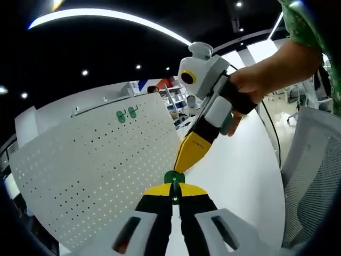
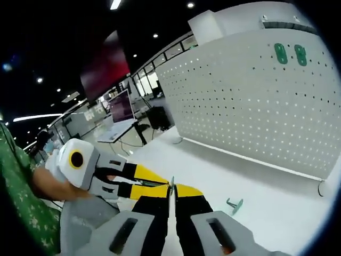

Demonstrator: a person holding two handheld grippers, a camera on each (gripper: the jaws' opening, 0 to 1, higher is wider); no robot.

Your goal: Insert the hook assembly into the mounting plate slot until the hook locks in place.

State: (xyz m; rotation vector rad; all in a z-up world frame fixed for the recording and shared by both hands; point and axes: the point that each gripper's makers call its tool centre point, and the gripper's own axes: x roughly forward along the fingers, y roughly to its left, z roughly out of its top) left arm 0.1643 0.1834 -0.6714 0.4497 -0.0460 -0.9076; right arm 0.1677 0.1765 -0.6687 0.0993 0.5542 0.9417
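Between both grippers, the green hook (image 1: 174,178) stood upright; left gripper (image 1: 175,198) and right gripper (image 2: 171,196) pinched it. Near the pegboard (image 2: 250,96), another hook (image 2: 234,204) lay flat.

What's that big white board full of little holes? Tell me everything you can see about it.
The pegboard is a large white panel, metal by its look, pierced all over by a regular grid of small holes. It stands upright on the white table, a thin frame running along its bottom edge. Two green hooks already hang side by side near its top. No hand-held gripper touches it.
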